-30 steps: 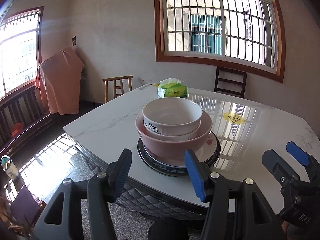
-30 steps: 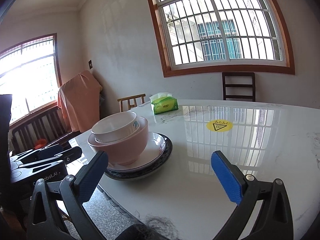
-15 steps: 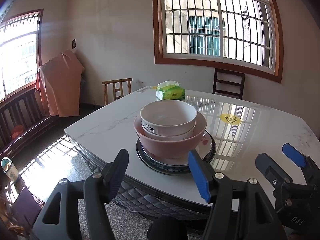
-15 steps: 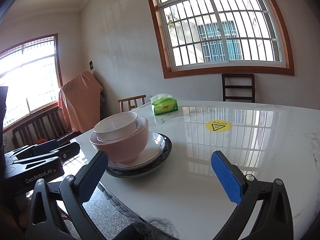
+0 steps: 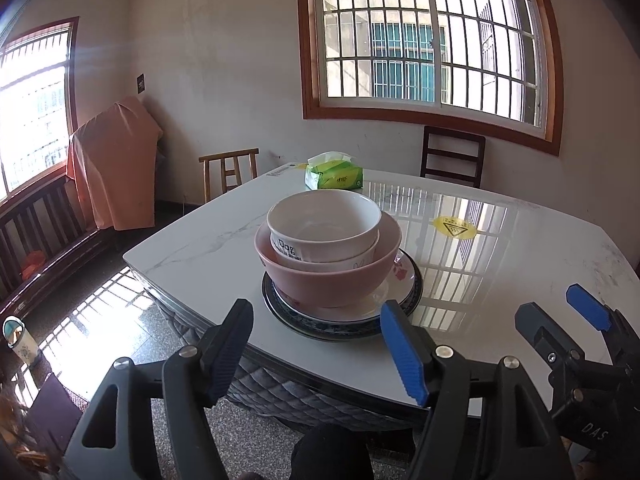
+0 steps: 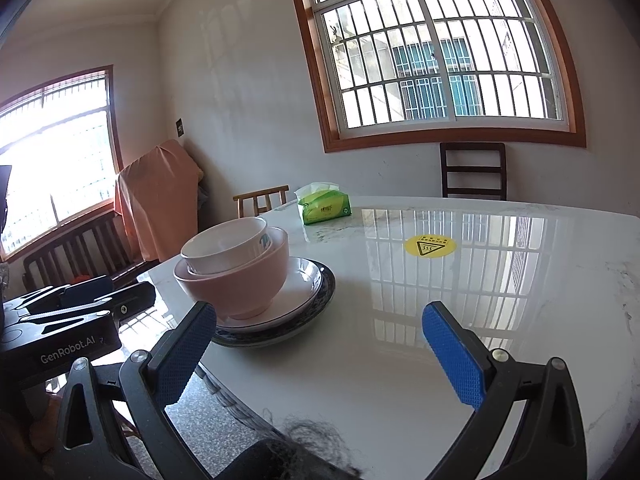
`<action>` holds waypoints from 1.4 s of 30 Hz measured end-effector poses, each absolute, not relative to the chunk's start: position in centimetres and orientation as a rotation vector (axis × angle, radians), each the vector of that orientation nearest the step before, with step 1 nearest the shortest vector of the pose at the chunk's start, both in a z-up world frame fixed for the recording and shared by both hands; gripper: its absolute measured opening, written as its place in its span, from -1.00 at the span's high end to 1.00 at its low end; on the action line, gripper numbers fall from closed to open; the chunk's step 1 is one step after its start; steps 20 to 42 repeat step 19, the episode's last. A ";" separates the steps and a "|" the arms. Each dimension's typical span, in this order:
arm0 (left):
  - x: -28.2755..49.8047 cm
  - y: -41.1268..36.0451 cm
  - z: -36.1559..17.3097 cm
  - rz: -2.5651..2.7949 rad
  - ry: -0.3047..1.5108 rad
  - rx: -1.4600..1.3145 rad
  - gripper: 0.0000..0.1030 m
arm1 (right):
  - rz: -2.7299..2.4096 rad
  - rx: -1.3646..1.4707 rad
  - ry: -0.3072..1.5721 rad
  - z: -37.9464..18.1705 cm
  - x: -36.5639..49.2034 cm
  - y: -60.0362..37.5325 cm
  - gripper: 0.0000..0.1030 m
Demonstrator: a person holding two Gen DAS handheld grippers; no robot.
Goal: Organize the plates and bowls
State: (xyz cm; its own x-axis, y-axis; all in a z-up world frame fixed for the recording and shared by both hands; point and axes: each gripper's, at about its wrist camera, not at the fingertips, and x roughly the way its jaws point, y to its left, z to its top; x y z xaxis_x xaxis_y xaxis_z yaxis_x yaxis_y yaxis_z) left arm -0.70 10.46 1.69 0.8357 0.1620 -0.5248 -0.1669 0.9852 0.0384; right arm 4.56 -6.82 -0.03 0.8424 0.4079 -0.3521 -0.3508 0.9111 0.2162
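Glossy white marble table (image 5: 208, 256) ahead of my fingers, barred window (image 5: 424, 40) beyond, wooden chairs at far edge, tissue pack (image 5: 334, 174) far past stack, yellow sticker (image 6: 430, 246) on top. My left gripper (image 5: 316, 354) level, short of table edge, fingers spread, holding nothing. My right gripper (image 6: 320, 354) low over table, fingers spread wide, nothing between. Straight ahead of left fingers: white bowl (image 5: 324, 224) nested in pink bowl (image 5: 328, 280), on white plate (image 5: 372, 304), on dark-rimmed plate (image 5: 416, 292).
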 end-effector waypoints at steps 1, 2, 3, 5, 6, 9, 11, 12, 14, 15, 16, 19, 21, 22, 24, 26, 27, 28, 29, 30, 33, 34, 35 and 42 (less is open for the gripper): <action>-0.6 10.3 1.6 0.173 0.560 -0.009 -0.37 | 0.399 0.148 0.404 -0.1 4.6 -7.0 -0.99; -0.5 10.3 1.6 0.170 0.566 -0.010 -0.38 | 0.395 0.150 0.406 -0.2 4.6 -7.3 -0.99; -0.4 10.2 1.5 0.164 0.574 -0.013 -0.45 | 0.391 0.151 0.410 -0.3 4.6 -7.5 -0.99; -0.1 10.1 1.3 0.151 0.593 -0.022 -0.67 | 0.382 0.150 0.417 -0.5 4.8 -8.0 -0.99; 0.0 10.1 1.3 0.153 0.595 -0.025 -0.67 | 0.378 0.147 0.424 -0.6 4.9 -8.3 -0.99; -0.1 9.8 1.2 0.167 0.562 -0.010 -0.67 | 0.351 0.143 0.445 -1.0 5.4 -9.7 -0.99; -0.1 9.4 1.4 0.180 0.544 0.014 -0.67 | 0.326 0.147 0.461 -1.2 6.0 -11.2 -0.99; -0.1 9.3 1.4 0.182 0.541 0.019 -0.67 | 0.308 0.144 0.467 -1.3 6.3 -12.1 -0.99; -0.1 9.1 1.6 0.182 0.535 0.020 -0.67 | 0.257 0.122 0.482 -1.5 7.3 -14.1 -0.99; -0.1 9.0 1.6 0.185 0.532 0.023 -0.67 | 0.232 0.110 0.499 -1.6 7.9 -15.2 -0.99; -0.1 8.9 1.6 0.188 0.531 0.023 -0.67 | 0.204 0.101 0.513 -1.7 8.7 -16.5 -0.99; -0.1 8.8 1.5 0.176 0.547 0.017 -0.67 | 0.093 0.061 0.577 -2.7 11.2 -20.4 -0.99; -0.1 8.8 1.5 0.176 0.547 0.017 -0.67 | 0.093 0.061 0.577 -2.7 11.2 -20.4 -0.99; -0.1 8.8 1.5 0.176 0.547 0.017 -0.67 | 0.093 0.061 0.577 -2.7 11.2 -20.4 -0.99; -0.1 8.8 1.5 0.176 0.547 0.017 -0.67 | 0.093 0.061 0.577 -2.7 11.2 -20.4 -0.99; -0.1 8.8 1.5 0.176 0.547 0.017 -0.67 | 0.093 0.061 0.577 -2.7 11.2 -20.4 -0.99; -0.1 8.8 1.5 0.176 0.547 0.017 -0.67 | 0.093 0.061 0.577 -2.7 11.2 -20.4 -0.99; -0.1 8.8 1.5 0.176 0.547 0.017 -0.67 | 0.093 0.061 0.577 -2.7 11.2 -20.4 -0.99; -0.1 8.8 1.5 0.176 0.547 0.017 -0.67 | 0.093 0.061 0.577 -2.7 11.2 -20.4 -0.99; -0.1 8.8 1.5 0.176 0.547 0.017 -0.67 | 0.093 0.061 0.577 -2.7 11.2 -20.4 -0.99; -0.1 8.8 1.5 0.176 0.547 0.017 -0.67 | 0.093 0.061 0.577 -2.7 11.2 -20.4 -0.99; -0.1 8.8 1.5 0.176 0.547 0.017 -0.67 | 0.093 0.061 0.577 -2.7 11.2 -20.4 -0.99; -0.1 8.8 1.5 0.176 0.547 0.017 -0.67 | 0.093 0.061 0.577 -2.7 11.2 -20.4 -0.99; -0.1 8.8 1.5 0.176 0.547 0.017 -0.67 | 0.093 0.061 0.577 -2.7 11.2 -20.4 -0.99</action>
